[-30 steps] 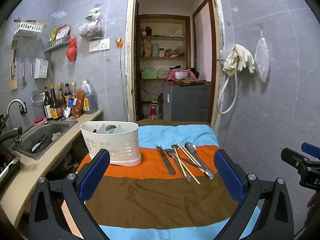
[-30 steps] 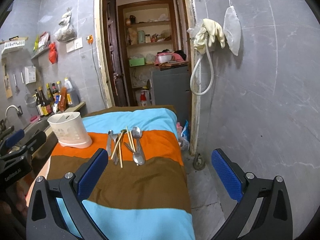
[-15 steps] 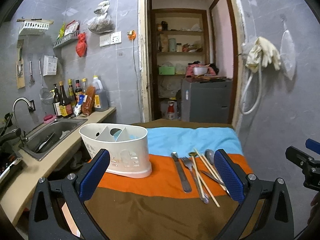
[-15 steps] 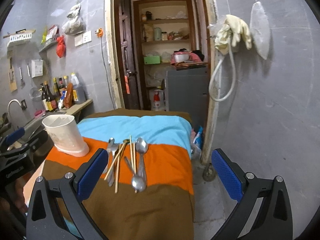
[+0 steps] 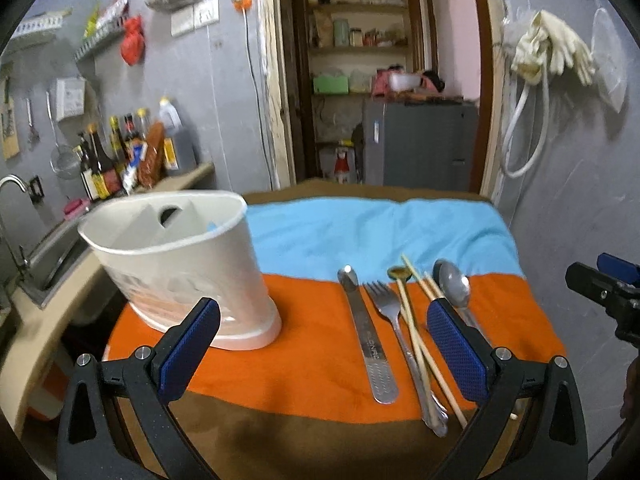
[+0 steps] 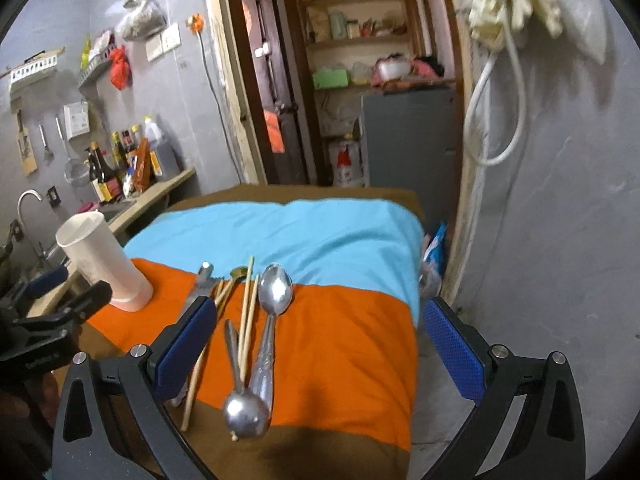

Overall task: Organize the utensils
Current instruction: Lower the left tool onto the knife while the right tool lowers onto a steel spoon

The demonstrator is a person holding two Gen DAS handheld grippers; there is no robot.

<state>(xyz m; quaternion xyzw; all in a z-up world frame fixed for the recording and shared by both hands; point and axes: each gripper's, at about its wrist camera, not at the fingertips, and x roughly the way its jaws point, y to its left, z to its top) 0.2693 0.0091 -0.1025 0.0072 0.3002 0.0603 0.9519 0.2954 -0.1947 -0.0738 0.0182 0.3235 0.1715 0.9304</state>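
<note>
Left wrist view: my left gripper [image 5: 322, 344] hangs open over the counter's [image 5: 312, 364] orange stripe, caddy [image 5: 180, 264] near its left edge, knife [image 5: 370, 340] and fork [image 5: 390, 308] right-centre; my right gripper [image 6: 320, 344] gapes too.

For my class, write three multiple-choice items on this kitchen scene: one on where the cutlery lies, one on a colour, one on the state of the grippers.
1. On which stripe of the cloth do the knife and fork mainly lie?
A. blue
B. orange
C. brown

2. What colour is the utensil holder?
A. white
B. green
C. black

3. How do the left gripper and right gripper stand?
A. both shut on a spoon
B. one open, one shut
C. both open, holding nothing

Answers: 1 B, since orange cloth surrounds most of both pieces. 2 A, its wall is plain white plastic. 3 C, each view shows blue pads wide apart with nothing between.
</note>
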